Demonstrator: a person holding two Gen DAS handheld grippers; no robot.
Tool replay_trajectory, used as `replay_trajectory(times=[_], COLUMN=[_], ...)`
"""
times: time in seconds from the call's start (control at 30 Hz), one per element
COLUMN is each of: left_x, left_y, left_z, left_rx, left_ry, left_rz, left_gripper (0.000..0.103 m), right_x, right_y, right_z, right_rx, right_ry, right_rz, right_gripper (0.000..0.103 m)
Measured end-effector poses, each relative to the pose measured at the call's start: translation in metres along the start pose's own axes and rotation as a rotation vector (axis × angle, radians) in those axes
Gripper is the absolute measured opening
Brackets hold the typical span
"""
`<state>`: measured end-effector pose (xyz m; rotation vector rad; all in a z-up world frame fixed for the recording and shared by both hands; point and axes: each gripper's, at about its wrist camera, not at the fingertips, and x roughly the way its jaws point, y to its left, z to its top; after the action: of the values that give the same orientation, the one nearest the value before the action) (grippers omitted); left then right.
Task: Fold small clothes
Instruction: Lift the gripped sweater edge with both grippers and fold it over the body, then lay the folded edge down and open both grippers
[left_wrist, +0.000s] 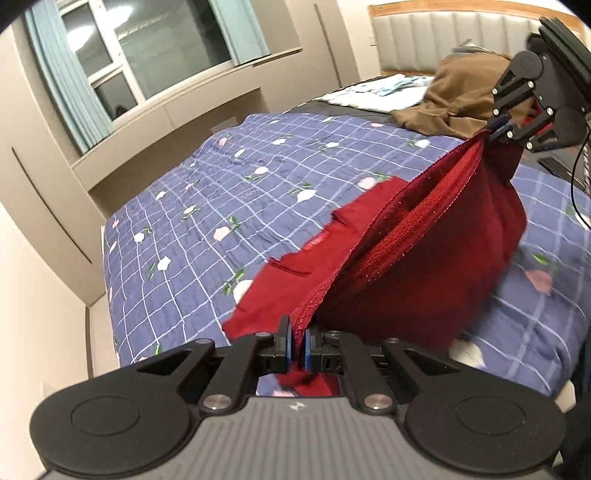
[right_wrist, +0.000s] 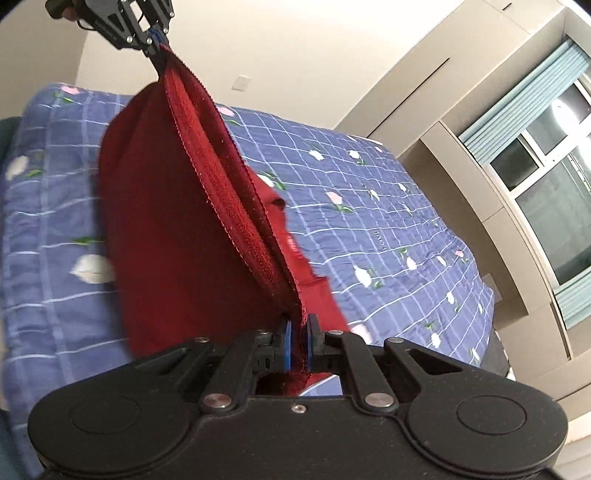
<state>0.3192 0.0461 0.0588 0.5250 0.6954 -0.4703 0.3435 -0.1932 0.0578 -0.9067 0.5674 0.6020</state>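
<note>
A small dark red garment (left_wrist: 424, 266) hangs stretched between my two grippers above the bed. My left gripper (left_wrist: 297, 349) is shut on one end of its ribbed hem. My right gripper (left_wrist: 496, 127) is shut on the other end, up at the right. In the right wrist view the red garment (right_wrist: 177, 229) runs from my right gripper (right_wrist: 300, 345) up to my left gripper (right_wrist: 157, 46) at the top left. The cloth sags in folds below the taut hem and its lower part trails toward the quilt.
The bed has a blue checked quilt with flowers (left_wrist: 207, 206). A brown garment (left_wrist: 454, 99) and light blue clothes (left_wrist: 384, 88) are piled near the padded headboard (left_wrist: 443, 37). A window with teal curtains (left_wrist: 155, 55) is beyond the bed. Black cables (left_wrist: 576, 184) hang at the right.
</note>
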Motion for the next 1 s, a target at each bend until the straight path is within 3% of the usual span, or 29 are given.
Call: replay_trajectory(times=[0.3,0.5,0.6,0.67,0.7,0.77,0.83,0.9,0.93,1.0], left_x=[0.109,0.192,0.22,0.233,0.237,0.242,0.242,0.238,0.233,0.223], left_y=[0.075,0.1,0.11,0.115,0.117,0.121,0.126,0.13,0.131,0.129], left_z=[0.026,0.019,0.011,0.007,0.005,0.002,-0.001,-0.004,-0.005,-0.008], left_rx=[-0.187,-0.284,-0.35,-0.369,-0.375,-0.391,-0.409,-0.435,-0.453,-0.494], left_ry=[0.083,0.212,0.237,0.252,0.257,0.266,0.249,0.219,0.203,0.146], left_rz=[-0.027,-0.066,-0.073,-0.061,-0.056,-0.039,-0.015,0.029,0.051,0.086], left_gripper=[0.006,0.008,0.012,0.017,0.019,0.049,0.067,0.079,0.089,0.095], right_x=[0.114,0.19,0.22,0.236,0.243,0.253,0.257,0.258,0.256,0.246], right_y=[-0.059,-0.069,-0.07,-0.072,-0.072,-0.075,-0.08,-0.083,-0.083,-0.084], right_z=[0.005,0.0,-0.008,-0.014,-0.016,-0.021,-0.025,-0.031,-0.033,-0.037], right_rx=[0.042,0.067,0.095,0.123,0.135,0.168,0.206,0.241,0.258,0.323], right_ry=[0.042,0.106,0.139,0.161,0.173,0.184,0.188,0.181,0.165,0.113], right_rz=[0.016,0.058,0.08,0.087,0.083,0.064,0.039,-0.014,-0.041,-0.077], right_gripper=[0.008,0.009,0.01,0.013,0.021,0.033,0.045,0.064,0.068,0.074])
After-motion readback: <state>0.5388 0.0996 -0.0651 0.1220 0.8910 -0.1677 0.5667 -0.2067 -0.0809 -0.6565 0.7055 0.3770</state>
